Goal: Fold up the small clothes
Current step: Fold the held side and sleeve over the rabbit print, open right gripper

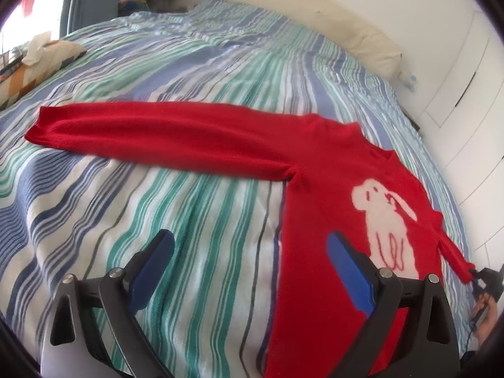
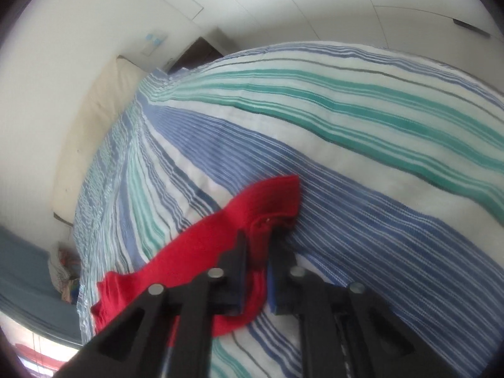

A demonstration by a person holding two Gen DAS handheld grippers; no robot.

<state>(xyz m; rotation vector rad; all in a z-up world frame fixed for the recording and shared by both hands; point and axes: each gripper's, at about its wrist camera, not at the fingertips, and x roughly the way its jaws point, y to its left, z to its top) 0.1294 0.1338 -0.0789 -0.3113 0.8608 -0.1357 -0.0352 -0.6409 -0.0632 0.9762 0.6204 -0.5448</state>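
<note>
Left wrist view. Your left tongs [image 1: 250, 271] stand wide apart with nothing between the blue pads, one pad over the striped bed cover [image 1: 176, 63], the other over the body of the red sweater [image 1: 318, 170]. The sweater lies flat on the bed toward its right-hand edge, front up, a pale rabbit figure [image 1: 386, 223] on the chest. One sleeve [image 1: 151, 129] stretches straight out across the middle of the bed toward the left-hand edge. The other sleeve runs off toward the near right corner, where your right tongs [image 1: 475, 275] pinch its cuff; your hand [image 1: 486, 318] shows just below. A cream bolster [image 1: 318, 12] lines the far edge, a patterned pillow [image 1: 34, 63] sits at the far left corner.

Right wrist view. Your right tongs [image 2: 256, 271] are closed down on the red sleeve cuff [image 2: 271, 201], the fabric bunched between the pads, though blur makes the exact contact hard to read. The cuff end sticks out beyond the tips over the striped cover.
</note>
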